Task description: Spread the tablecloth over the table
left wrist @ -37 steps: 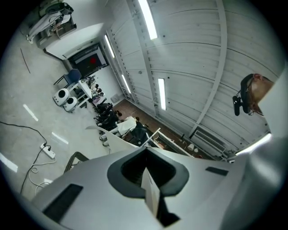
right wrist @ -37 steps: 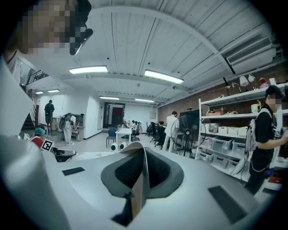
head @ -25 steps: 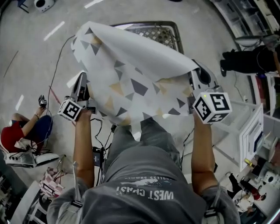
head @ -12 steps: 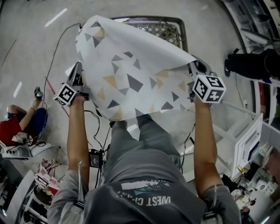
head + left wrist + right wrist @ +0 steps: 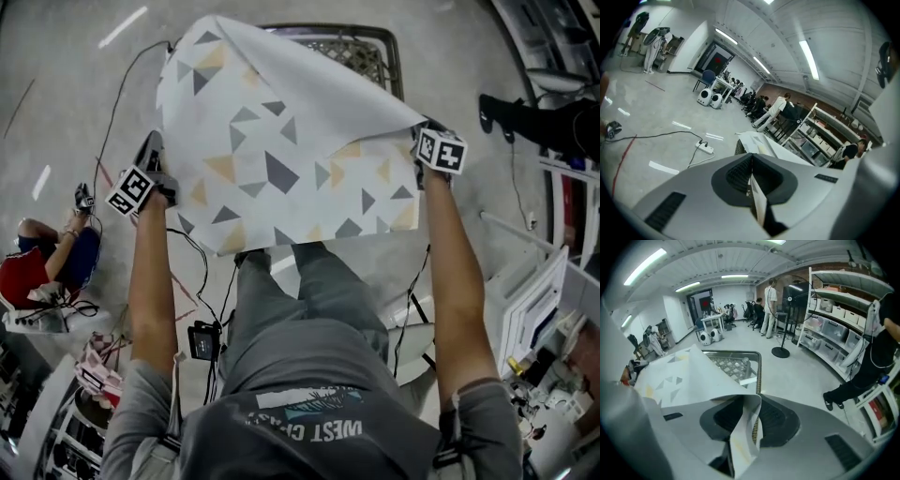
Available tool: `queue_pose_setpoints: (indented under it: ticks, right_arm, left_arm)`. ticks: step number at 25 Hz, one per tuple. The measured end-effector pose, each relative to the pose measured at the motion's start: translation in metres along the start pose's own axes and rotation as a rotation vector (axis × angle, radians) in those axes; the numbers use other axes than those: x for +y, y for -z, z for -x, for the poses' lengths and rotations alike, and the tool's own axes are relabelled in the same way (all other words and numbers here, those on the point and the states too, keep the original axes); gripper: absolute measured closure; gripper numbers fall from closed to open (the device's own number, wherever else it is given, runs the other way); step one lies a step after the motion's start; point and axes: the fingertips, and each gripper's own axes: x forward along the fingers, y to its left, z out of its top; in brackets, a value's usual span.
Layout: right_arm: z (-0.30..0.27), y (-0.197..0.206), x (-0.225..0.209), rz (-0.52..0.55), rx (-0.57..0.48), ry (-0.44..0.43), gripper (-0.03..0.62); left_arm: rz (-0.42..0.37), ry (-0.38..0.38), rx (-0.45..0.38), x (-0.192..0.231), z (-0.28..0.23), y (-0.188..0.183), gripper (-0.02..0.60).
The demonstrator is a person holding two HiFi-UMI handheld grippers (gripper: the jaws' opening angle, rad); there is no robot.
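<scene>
Surveying grey concrete floor [image 5: 56,84] and a mesh-topped table [image 5: 361,52] ahead, partly hidden behind the tablecloth [image 5: 281,150]. Holding the tablecloth aloft, seemingly clear of the table. Clamping one thin edge in the left gripper [image 5: 752,174] and a folded corner in the right gripper [image 5: 747,423]. Recommending keeping both clamps tight, holding hands level and wide apart, and squaring the sheet to the frame while lowering.

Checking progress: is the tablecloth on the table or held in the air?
Held in the air: left gripper and right gripper, both shut on the tablecloth, hold it above the table.
</scene>
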Motion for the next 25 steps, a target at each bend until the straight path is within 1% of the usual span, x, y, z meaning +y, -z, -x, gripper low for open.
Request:
queue_pose_setpoints:
  ticks: [1,2,3,5,6,7,8,9,10,11,12,13,14,16,17,18,19,20,21,22,23,24,25]
  right_arm:
    - [-0.008,0.005,-0.008,0.033,0.017,0.033,0.476]
    - [-0.014,0.009,-0.017,0.077,0.035,0.075,0.447]
    - [-0.017,0.014,-0.026,0.131,0.055,0.121,0.421]
    - [-0.013,0.025,-0.038,0.258,0.095,0.215,0.355]
    - [-0.01,0.025,-0.038,0.344,0.097,0.254,0.339]
    - [-0.007,0.022,-0.032,0.452,0.08,0.279,0.319]
    - [-0.006,0.017,-0.019,0.58,0.052,0.285,0.313]
    - [-0.008,0.013,0.0,0.72,0.025,0.266,0.327]
    - [-0.01,0.014,0.024,0.857,0.012,0.219,0.346]
    - [-0.014,0.021,0.049,0.97,0.027,0.151,0.391]
    - [-0.018,0.033,0.069,1.039,0.07,0.084,0.479]
    - [-0.024,0.046,0.077,1.052,0.131,0.045,0.515]
    - [-0.029,0.059,0.074,1.01,0.198,0.042,0.516]
    - [-0.041,0.078,0.052,0.854,0.315,0.068,0.537]
    - [-0.047,0.084,0.044,0.796,0.348,0.065,0.538]
    - [-0.052,0.085,0.043,0.766,0.352,0.043,0.543]
    - [-0.057,0.08,0.047,0.747,0.321,0.002,0.545]
    - [-0.06,0.067,0.057,0.713,0.256,-0.053,0.546]
    - [-0.061,0.047,0.066,0.646,0.162,-0.106,0.549]
    - [-0.06,0.021,0.069,0.539,0.058,-0.136,0.551]
    - [-0.058,-0.006,0.061,0.404,-0.034,-0.127,0.549]
    - [-0.055,-0.031,0.044,0.262,-0.095,-0.082,0.55]
    - [-0.052,-0.047,0.02,0.132,-0.117,-0.021,0.558]
  left_arm:
    - [-0.033,-0.034,0.021,0.007,-0.004,0.005,0.583]
    - [-0.082,-0.078,0.048,0.013,-0.008,0.01,0.583]
    - [-0.149,-0.131,0.077,0.02,-0.011,0.013,0.583]
    - [-0.313,-0.237,0.111,0.025,-0.007,0.012,0.577]
    - [-0.392,-0.27,0.11,0.022,-0.003,0.007,0.574]
    - [-0.461,-0.281,0.102,0.014,0.0,0.002,0.574]
    - [-0.511,-0.269,0.091,0.002,0.001,-0.002,0.574]
    - [-0.541,-0.239,0.084,-0.013,0.0,-0.001,0.574]
    - [-0.549,-0.194,0.082,-0.029,-0.003,0.004,0.574]
    - [-0.542,-0.144,0.089,-0.045,-0.009,0.015,0.575]
    - [-0.528,-0.093,0.107,-0.061,-0.015,0.03,0.575]
    - [-0.515,-0.049,0.134,-0.075,-0.021,0.047,0.575]
    - [-0.505,-0.012,0.168,-0.086,-0.027,0.066,0.575]
    - [-0.484,0.051,0.238,-0.104,-0.038,0.099,0.575]
    - [-0.475,0.077,0.268,-0.111,-0.042,0.113,0.575]
    - [-0.474,0.1,0.296,-0.117,-0.046,0.124,0.575]
    - [-0.48,0.119,0.322,-0.121,-0.048,0.133,0.575]
    - [-0.489,0.135,0.348,-0.124,-0.05,0.141,0.575]
    - [-0.498,0.149,0.374,-0.124,-0.052,0.148,0.575]
    - [-0.507,0.157,0.399,-0.124,-0.054,0.154,0.575]
    - [-0.513,0.159,0.42,-0.122,-0.056,0.16,0.575]
    - [-0.517,0.156,0.437,-0.119,-0.058,0.164,0.575]
    - [-0.519,0.151,0.451,-0.116,-0.059,0.168,0.575]
